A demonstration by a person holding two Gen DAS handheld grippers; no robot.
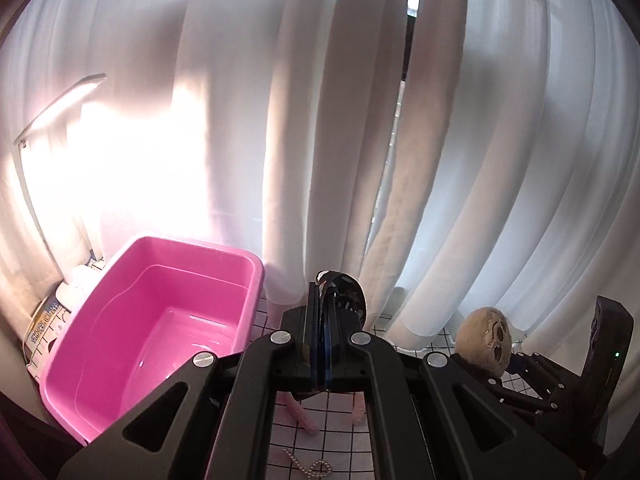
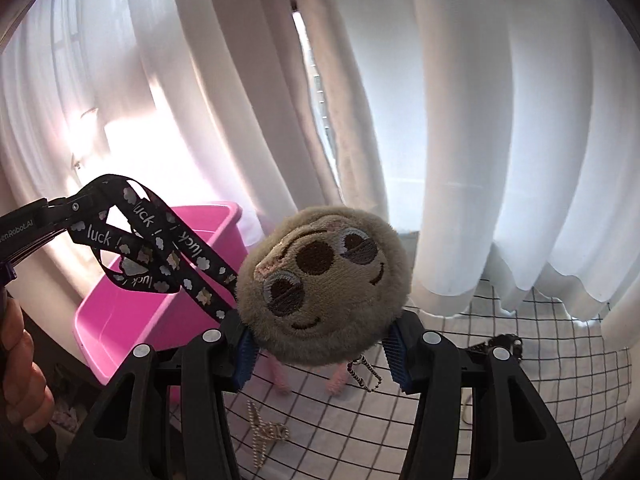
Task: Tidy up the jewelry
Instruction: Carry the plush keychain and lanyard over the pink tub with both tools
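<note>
Right wrist: fingers (image 2: 320, 356) clamp plush sloth (image 2: 324, 284) | left fingers (image 1: 320, 344) pinch lanyard (image 1: 340, 292)

Tub (image 1: 152, 320) sits left on bench (image 2: 500, 368), curtain (image 1: 320, 120) behind; bead chain (image 2: 264, 428) lies in front, plush toy (image 2: 324, 284) to tub's right.

My right hand-held gripper (image 2: 320, 354), matt black plastic, pinches a fuzzy plush sloth head (image 2: 324, 284); its woven printed strap (image 2: 168, 252) hangs before the glossy pink plastic tub (image 2: 132, 320), sheer curtains (image 2: 480, 120) behind it
</note>
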